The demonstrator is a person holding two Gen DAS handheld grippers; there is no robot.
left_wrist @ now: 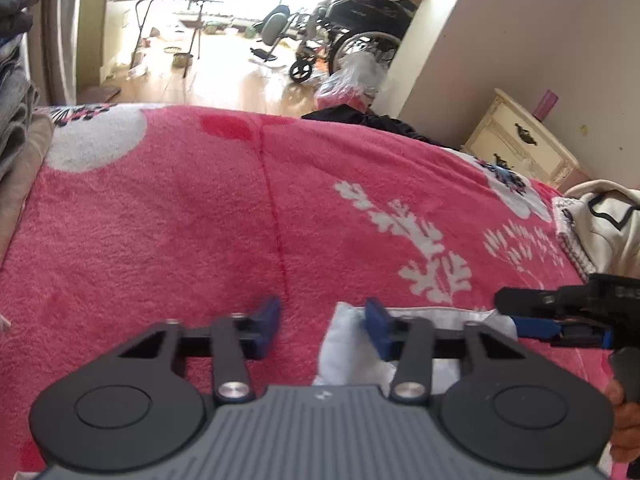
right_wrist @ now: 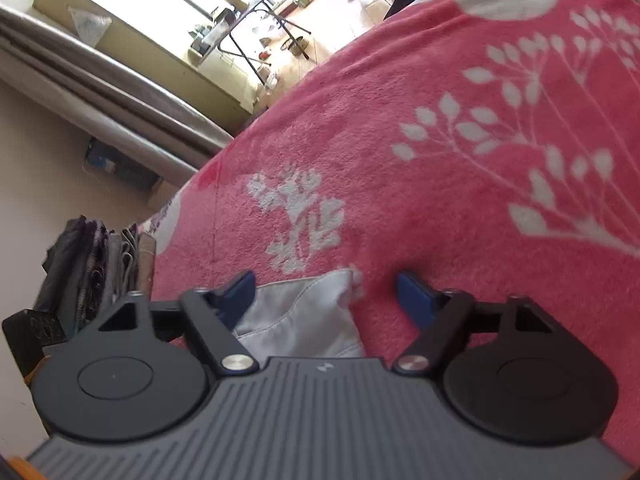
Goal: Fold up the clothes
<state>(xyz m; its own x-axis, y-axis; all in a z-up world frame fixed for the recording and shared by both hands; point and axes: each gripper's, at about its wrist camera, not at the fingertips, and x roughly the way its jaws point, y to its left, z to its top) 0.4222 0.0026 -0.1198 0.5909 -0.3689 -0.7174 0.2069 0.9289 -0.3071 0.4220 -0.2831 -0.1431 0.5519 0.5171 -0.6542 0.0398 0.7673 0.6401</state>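
A pale grey-white garment point(left_wrist: 348, 344) lies on the pink flowered blanket point(left_wrist: 180, 220), just under both grippers. My left gripper point(left_wrist: 322, 326) is open, its blue pads apart, with the cloth's corner beside its right pad. My right gripper point(right_wrist: 326, 300) is open too, low over the same garment point(right_wrist: 312, 316), whose upper corner lies between its pads. The right gripper also shows at the right edge of the left wrist view point(left_wrist: 560, 316). Most of the garment is hidden under the gripper bodies.
A stack of folded clothes point(left_wrist: 16, 120) stands at the bed's left edge and shows in the right wrist view point(right_wrist: 92, 264). A cream garment point(left_wrist: 600, 224) lies at the right. A dark garment point(left_wrist: 360, 118) lies at the far edge. A cream nightstand point(left_wrist: 520, 140), wheelchair point(left_wrist: 352, 40) and folding table point(left_wrist: 168, 4) stand beyond.
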